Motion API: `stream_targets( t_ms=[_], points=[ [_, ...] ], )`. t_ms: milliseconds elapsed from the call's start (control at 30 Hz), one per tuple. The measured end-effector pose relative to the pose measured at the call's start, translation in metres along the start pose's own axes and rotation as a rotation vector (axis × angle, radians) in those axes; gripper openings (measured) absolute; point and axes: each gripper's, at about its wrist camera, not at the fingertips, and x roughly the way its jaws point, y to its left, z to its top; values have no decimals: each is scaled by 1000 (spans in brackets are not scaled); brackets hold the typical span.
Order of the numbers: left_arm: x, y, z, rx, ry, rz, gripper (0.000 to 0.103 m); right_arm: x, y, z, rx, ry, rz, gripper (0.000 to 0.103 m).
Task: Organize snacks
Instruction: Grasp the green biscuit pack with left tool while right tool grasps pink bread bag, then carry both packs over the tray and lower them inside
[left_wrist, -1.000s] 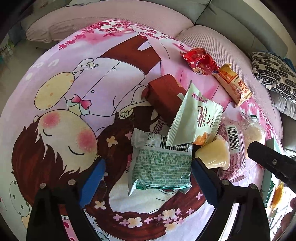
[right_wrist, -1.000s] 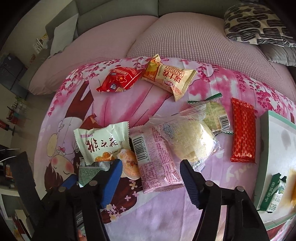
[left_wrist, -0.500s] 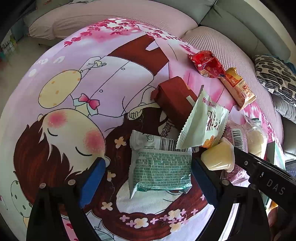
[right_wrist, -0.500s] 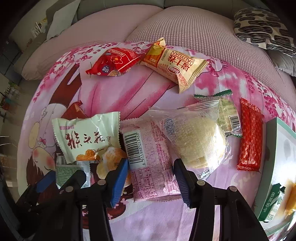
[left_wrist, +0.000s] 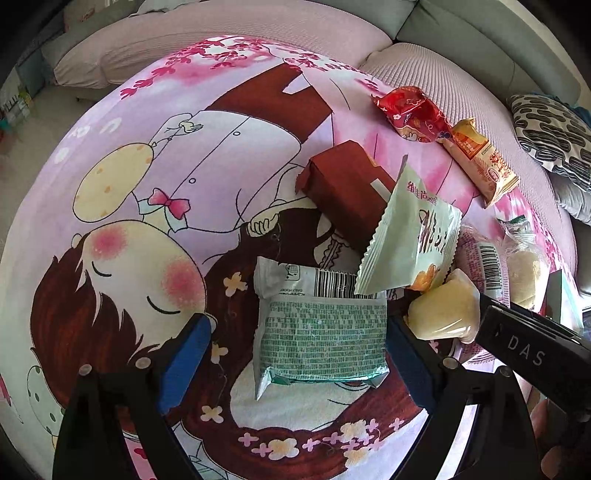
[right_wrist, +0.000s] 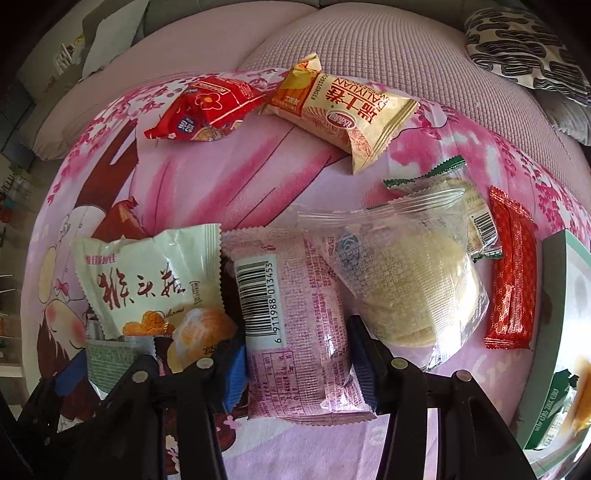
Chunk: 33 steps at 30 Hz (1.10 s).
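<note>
Snacks are lying scattered on a pink cartoon blanket (left_wrist: 155, 155) spread over a sofa. The right gripper (right_wrist: 297, 363) is pointing down over a pink packet (right_wrist: 295, 325), its blue pads sitting at the packet's two long edges; the fingers are nearly closed around it, though I cannot tell how firmly they are pressing. Just right of it a clear bag (right_wrist: 410, 280) is lying, and just left a pale green bag (right_wrist: 147, 280). Farther off, a red packet (right_wrist: 207, 110) and a yellow packet (right_wrist: 343, 114) are lying side by side. At the right edge, a red bar (right_wrist: 511, 273) is lying beside a box (right_wrist: 554, 332). The left gripper (left_wrist: 295, 350) is hovering wide open around a green-printed packet (left_wrist: 321, 332), its fingers clear of it. A brown packet (left_wrist: 343, 188) is lying beyond.
</note>
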Motion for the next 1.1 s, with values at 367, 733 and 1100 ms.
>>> stream_targets(
  t_ms=[367,733,1100],
  points=[
    [9,-28,-2,66,-1,47,94,5,6,2,-17,-19,-8,46],
    [6,-55,-8,104,-20,36,69,1,-4,-25,-35,-34,2,42],
    [8,-49,-2,95,-10,-2,66,-8,-13,-77,-1,-86,2,42]
  ],
)
